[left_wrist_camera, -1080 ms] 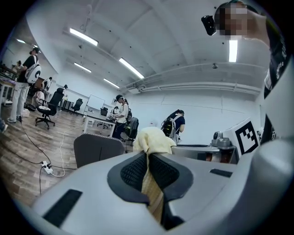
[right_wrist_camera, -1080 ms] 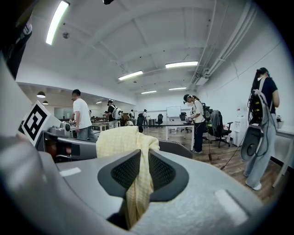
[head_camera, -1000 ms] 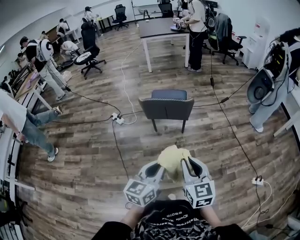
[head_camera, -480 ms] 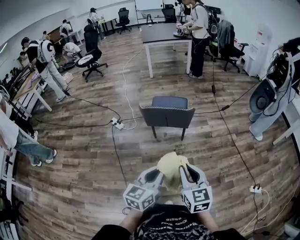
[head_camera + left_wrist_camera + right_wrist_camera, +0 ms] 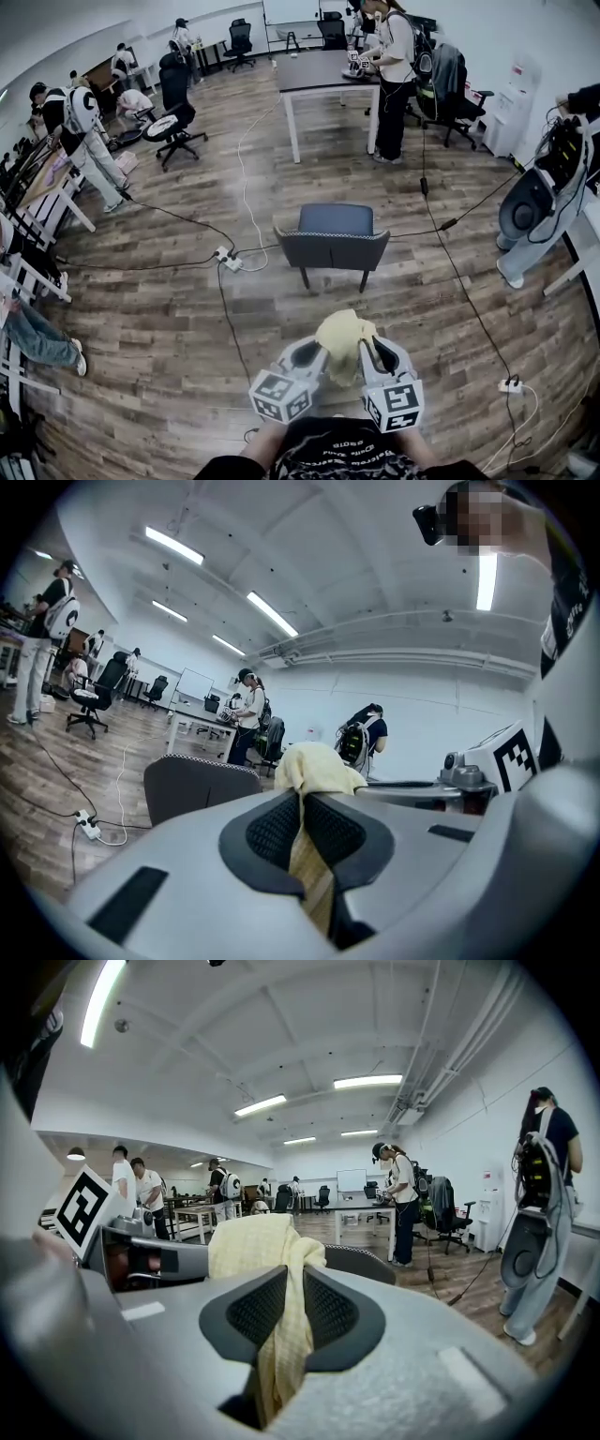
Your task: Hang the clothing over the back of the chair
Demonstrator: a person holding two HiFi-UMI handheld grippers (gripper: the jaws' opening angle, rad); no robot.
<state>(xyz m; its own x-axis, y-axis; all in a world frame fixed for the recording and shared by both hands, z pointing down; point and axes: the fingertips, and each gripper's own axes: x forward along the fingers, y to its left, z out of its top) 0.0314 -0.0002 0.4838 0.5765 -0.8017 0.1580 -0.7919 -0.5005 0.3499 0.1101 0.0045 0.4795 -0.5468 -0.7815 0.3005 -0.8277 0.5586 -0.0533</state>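
A pale yellow garment (image 5: 342,336) is bunched between my two grippers, held up in front of me. My left gripper (image 5: 314,349) is shut on the garment (image 5: 316,769), whose cloth runs down between the dark pads (image 5: 274,832). My right gripper (image 5: 370,345) is also shut on the garment (image 5: 262,1251), with a strip of cloth hanging through its pads (image 5: 328,1312). The grey chair (image 5: 334,242) with a blue seat stands ahead on the wooden floor, its back toward me. The chair back (image 5: 192,787) shows just beyond the left jaws and the chair back (image 5: 361,1262) shows behind the right ones.
Cables and a power strip (image 5: 227,260) lie on the floor left of the chair. Another power strip (image 5: 510,384) lies at the right. A dark table (image 5: 323,70) with a person beside it stands behind the chair. Several people and office chairs are at the left and right.
Both grippers with the garment have moved forward toward the chair, which sits lower and nearer in the head view. A person at the left has walked partly out of view.
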